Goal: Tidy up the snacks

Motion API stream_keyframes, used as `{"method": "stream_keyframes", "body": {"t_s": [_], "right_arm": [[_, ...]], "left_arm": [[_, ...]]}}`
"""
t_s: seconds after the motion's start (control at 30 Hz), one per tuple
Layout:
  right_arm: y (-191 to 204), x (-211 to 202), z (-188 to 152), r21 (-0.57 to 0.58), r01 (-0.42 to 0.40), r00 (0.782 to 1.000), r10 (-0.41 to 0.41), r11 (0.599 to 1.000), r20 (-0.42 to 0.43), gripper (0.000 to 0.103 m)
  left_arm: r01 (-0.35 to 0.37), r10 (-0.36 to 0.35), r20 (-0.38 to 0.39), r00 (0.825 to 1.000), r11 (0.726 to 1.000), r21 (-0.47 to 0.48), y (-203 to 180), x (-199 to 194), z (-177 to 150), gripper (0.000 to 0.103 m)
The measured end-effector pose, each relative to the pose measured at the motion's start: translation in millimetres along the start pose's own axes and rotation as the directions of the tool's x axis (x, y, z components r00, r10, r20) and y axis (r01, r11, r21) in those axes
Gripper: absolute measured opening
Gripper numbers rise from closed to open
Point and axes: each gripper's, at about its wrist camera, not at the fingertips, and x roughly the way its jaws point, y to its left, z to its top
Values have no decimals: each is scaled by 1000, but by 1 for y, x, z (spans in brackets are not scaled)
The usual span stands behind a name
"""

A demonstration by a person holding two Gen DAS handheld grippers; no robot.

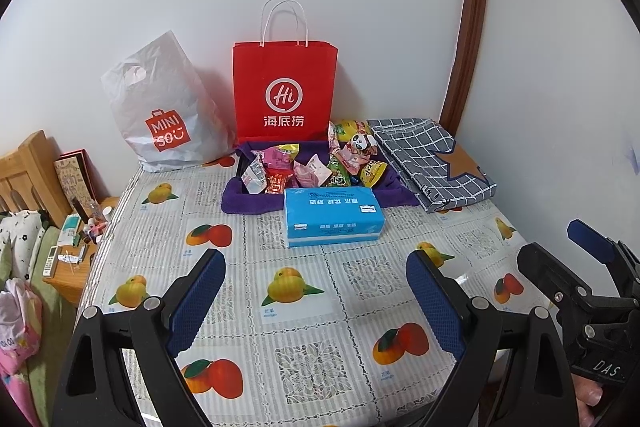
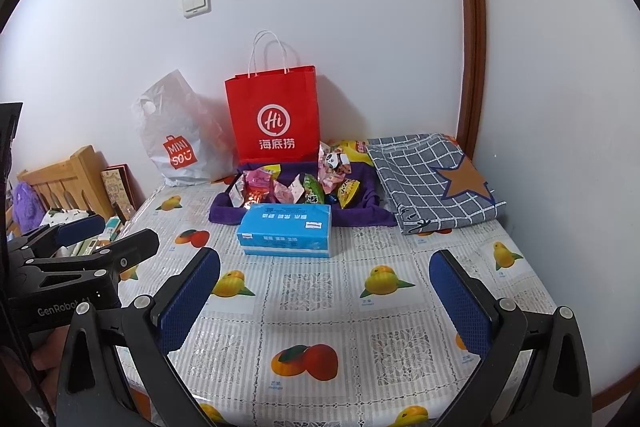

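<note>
Left gripper (image 1: 316, 301): jaws wide, empty, blue ribbed pads. Right gripper (image 2: 325, 301): jaws wide, empty, alongside. Both hover over the glossy fruit-print tablecloth (image 1: 304, 327).

Snack packets (image 1: 316, 163): crinkly foil and plastic, heaped loosely in a soft purple cloth tray (image 1: 248, 203), straight ahead at the wall side; neither gripper is clearly nearer.

Blue tissue pack (image 1: 334, 217): soft block, long axis crosswise, just in front of the tray, between grippers and snacks.

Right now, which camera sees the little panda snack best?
The left wrist view: the panda snack sits larger there, its face plain atop the snack pile in the purple tray. The right wrist view shows the same packet smaller and further off.
</note>
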Motion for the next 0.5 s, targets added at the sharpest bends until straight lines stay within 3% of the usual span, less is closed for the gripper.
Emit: {"method": "stream_keyframes", "body": {"t_s": [0.5], "right_arm": [[5, 20, 4, -26, -20, 1000, 19, 999, -23, 103]], "left_arm": [[-27, 26, -34, 999, 999, -23, 7, 19, 4, 92]]}}
